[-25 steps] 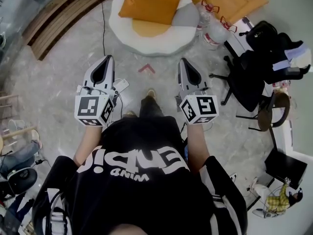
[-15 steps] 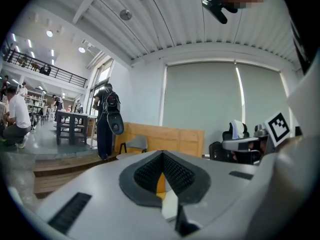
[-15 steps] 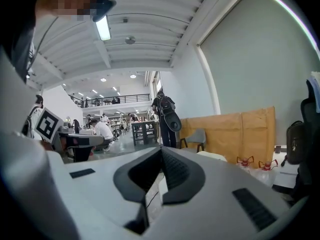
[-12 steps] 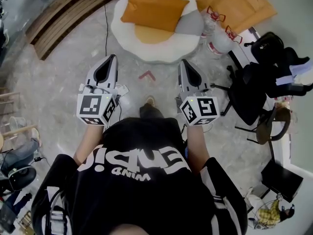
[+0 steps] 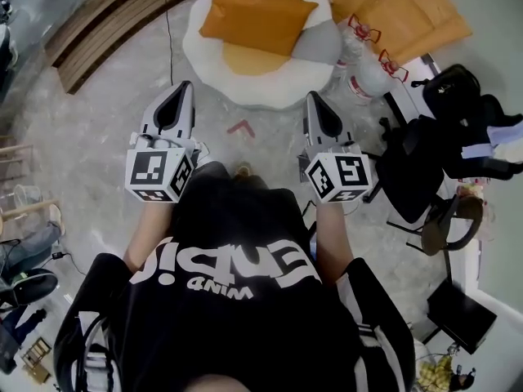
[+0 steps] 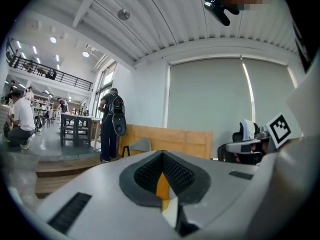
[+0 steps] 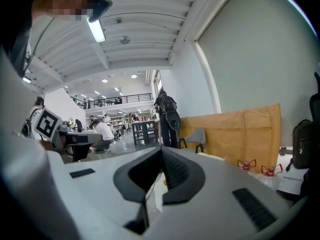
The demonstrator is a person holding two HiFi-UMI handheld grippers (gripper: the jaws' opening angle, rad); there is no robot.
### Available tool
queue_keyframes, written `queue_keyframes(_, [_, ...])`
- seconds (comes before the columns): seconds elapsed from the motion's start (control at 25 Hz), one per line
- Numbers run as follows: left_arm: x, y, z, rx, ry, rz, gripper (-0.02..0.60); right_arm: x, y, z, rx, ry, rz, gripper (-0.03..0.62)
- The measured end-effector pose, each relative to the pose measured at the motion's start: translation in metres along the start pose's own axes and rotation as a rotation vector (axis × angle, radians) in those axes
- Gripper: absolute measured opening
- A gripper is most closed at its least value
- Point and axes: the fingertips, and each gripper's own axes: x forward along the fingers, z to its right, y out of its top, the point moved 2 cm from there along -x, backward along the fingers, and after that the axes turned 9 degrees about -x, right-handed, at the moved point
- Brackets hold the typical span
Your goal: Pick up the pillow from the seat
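Facing the round white seat (image 5: pixel 263 88), a person holds the left gripper (image 5: pixel 181 87) and the right gripper (image 5: pixel 314 97) side by side, each with its jaws closed on nothing. The orange pillow (image 5: pixel 257 18) lies across the seat's far edge, well apart from both.

The pillow (image 5: pixel 257 19) lies on the round seat (image 5: pixel 270 92), far and central on the floor (image 5: pixel 106 129). Water jugs (image 5: pixel 365 70) stand just right of the seat. An office chair (image 5: pixel 413 166) is nearer, on the right. Wooden steps (image 5: pixel 98 31) run along the far left.
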Motion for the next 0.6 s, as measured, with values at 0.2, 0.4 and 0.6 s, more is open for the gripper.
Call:
queue_keyframes(0.2, [0.016,0.004,-0.005,0.0,0.027,-0.003,0.008,0.022,0.002,0.009,0.005,0.031,0.004,0.021])
queue_keyframes(0.4, [0.033,0.004,-0.018,-0.003,0.038,-0.013,0.008,0.041,-0.004,0.014,0.016,0.037,-0.013,0.021])
queue_keyframes(0.6, [0.078,0.003,-0.028,-0.009,0.012,-0.029,0.008,0.073,-0.007,0.034,0.026,0.018,-0.027,0.021])
